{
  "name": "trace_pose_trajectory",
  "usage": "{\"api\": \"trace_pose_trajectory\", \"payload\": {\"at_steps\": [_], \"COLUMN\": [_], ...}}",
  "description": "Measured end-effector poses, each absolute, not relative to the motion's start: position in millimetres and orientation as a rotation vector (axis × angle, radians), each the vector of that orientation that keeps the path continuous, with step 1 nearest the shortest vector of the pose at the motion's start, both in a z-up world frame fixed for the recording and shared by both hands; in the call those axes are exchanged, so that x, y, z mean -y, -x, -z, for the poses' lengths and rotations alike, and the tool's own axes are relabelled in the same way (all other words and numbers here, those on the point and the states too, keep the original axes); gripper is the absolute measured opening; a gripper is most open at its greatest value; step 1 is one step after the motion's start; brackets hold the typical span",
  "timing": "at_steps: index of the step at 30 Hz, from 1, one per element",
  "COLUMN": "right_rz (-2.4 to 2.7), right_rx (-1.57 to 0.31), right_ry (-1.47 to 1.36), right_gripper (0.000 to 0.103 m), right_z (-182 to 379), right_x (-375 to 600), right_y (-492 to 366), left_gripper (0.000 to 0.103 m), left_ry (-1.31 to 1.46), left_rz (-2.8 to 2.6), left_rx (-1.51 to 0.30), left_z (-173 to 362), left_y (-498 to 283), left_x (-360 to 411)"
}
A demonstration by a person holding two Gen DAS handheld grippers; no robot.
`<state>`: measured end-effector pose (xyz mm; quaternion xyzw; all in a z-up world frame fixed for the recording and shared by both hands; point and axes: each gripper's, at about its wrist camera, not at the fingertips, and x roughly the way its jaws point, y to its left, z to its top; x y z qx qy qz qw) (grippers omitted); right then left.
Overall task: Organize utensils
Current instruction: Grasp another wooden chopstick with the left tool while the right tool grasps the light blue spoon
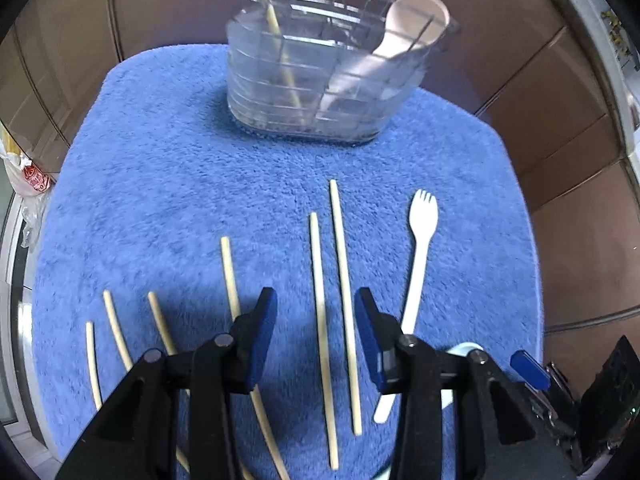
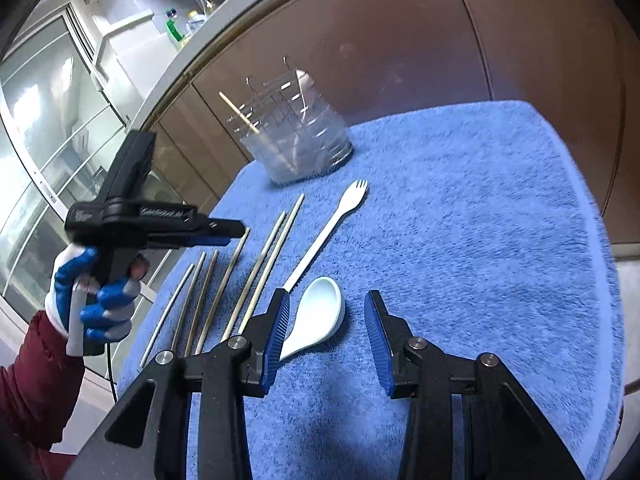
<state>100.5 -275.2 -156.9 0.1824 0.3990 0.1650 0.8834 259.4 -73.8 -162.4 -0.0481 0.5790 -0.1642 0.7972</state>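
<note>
Left gripper (image 1: 316, 300): jaws spread wide and empty, hovering over the loose chopsticks (image 1: 320, 320), two of which run between the fingers.
Right gripper (image 2: 326, 308): jaws wide, gripping nothing; the white spoon (image 2: 316, 320) lies on the towel just beside its left finger.
White fork (image 1: 420, 248): flat on the towel, right of the chopsticks, tines toward the holder.
Clear holder (image 1: 320, 80): at the far side of the blue towel (image 1: 160, 200) covering the bench, with one chopstick (image 1: 276, 28) upright at its left and a pale spoon (image 1: 404, 32) at its right.
</note>
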Motion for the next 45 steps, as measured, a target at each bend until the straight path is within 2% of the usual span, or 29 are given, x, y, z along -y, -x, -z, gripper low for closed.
{"api": "trace_pose_trajectory", "payload": {"at_steps": [14, 19, 25, 40, 45], "right_rz": [-0.401, -0.423, -0.443, -0.467, -0.46], "right_rx": [-0.899, -0.915, -0.94, -0.993, -0.985], "right_ry": [-0.382, -0.385, -0.39, -0.394, -0.382], "right_gripper": [0.035, 0.029, 0.021, 0.01, 0.01], "right_z": [178.1, 181.4, 187.7, 205.0, 203.9], "right_x": [270.5, 268.9, 267.0, 264.8, 263.4], "right_y": [-124.3, -126.0, -133.3, -147.0, -145.5], "left_gripper": [0.02, 0.014, 0.013, 0.006, 0.005], "left_ry": [0.029, 0.019, 0.0, 0.038, 0.066], "left_rz": [0.323, 0.316, 0.298, 0.282, 0.266], "left_rx": [-1.327, -1.347, -1.358, -1.357, -1.351], "left_z": [187.2, 192.1, 198.4, 198.0, 197.4], "left_y": [-283.0, -287.9, -290.9, -292.3, -289.1], "left_x": [102.8, 110.5, 126.0, 117.0, 105.9]}}
